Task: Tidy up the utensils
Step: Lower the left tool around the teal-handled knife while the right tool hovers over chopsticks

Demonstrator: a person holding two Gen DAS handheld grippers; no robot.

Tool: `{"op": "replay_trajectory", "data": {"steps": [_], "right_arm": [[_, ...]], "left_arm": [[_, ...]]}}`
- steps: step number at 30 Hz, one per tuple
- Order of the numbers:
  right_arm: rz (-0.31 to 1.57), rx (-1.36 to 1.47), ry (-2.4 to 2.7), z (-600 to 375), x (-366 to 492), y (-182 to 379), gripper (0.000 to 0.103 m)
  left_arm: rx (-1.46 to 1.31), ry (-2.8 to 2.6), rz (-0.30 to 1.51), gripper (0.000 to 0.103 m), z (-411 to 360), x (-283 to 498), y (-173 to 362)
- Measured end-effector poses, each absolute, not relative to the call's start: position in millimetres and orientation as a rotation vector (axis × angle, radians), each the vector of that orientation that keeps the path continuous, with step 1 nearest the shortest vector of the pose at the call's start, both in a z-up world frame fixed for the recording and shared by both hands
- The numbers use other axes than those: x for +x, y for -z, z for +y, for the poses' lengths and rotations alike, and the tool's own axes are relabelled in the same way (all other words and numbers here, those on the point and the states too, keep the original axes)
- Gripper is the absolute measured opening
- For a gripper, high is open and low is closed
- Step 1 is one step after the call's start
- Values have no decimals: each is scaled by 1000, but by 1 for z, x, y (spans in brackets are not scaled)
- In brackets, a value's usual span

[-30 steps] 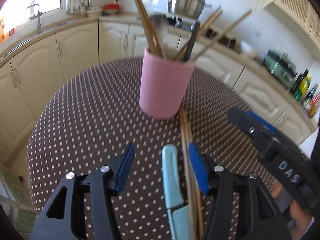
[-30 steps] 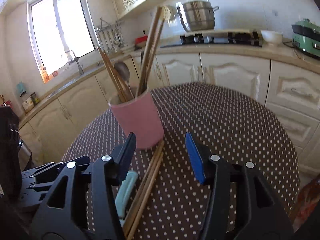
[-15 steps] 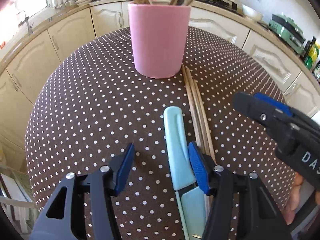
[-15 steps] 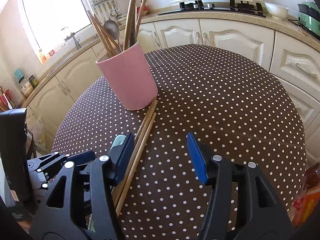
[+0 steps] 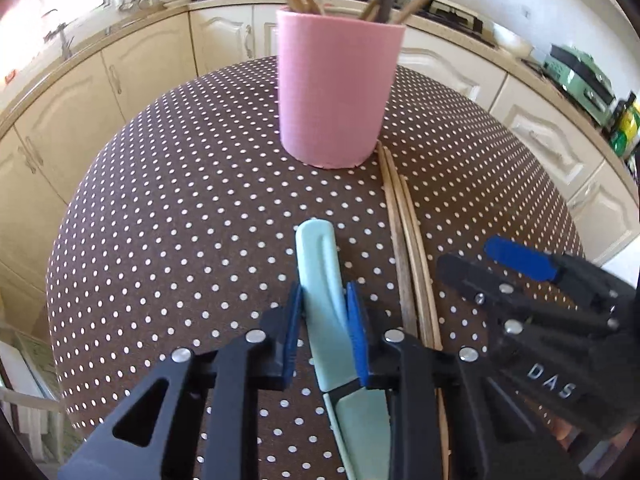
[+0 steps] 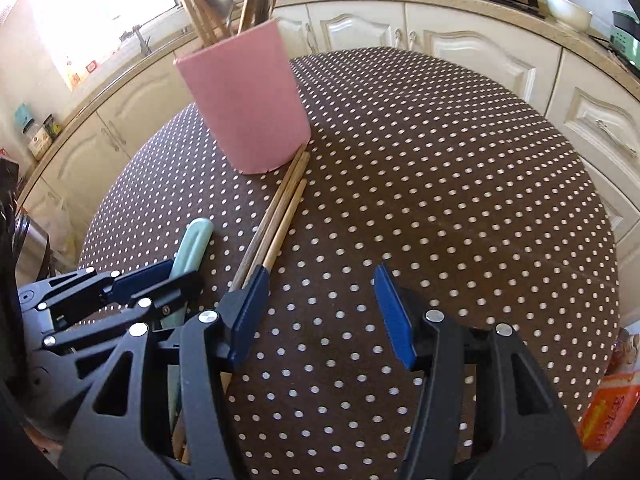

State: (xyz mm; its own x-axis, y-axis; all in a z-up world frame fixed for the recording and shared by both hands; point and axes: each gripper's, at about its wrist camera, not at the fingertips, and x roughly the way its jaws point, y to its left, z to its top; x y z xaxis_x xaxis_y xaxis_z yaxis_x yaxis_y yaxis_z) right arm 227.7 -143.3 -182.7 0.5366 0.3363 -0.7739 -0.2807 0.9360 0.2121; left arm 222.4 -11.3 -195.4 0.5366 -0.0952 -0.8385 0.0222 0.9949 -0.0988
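Now the left gripper (image 5: 325, 312) has just closed its jaws onto the pale green knife (image 5: 320, 268) lying on the table (image 5: 168, 216), at six o'clock from the pink cup (image 5: 336, 88). Half a second ago they straddled it wide. Lifting looks next. The right gripper (image 6: 318, 312) hangs with jaws apart beside the chopsticks (image 6: 280, 208).

Matt pink holder (image 5: 338, 88), wooden chopsticks (image 6: 276, 224), seemingly smooth plastic mint handle (image 5: 320, 264)

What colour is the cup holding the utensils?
Pink cup; clearest in the left wrist view.
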Motion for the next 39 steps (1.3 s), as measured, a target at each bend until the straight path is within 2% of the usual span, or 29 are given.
{"op": "replay_trajectory", "data": {"steps": [18,29,36,39], "right_arm": [[953,-88,-335,-113,231,183,57],[1037,-216,-315,-100,244,181,56],[1035,-63,-349,-116,251,175,53],[1044,-98,-352,-109,251,177,53]], "left_arm": [[-120,56,999,22,7,232,198],[-96,48,1000,22,8,241,198],[-113,59,1002,23,7,247,198],[-129,58,1004,23,11,248,198]]}}
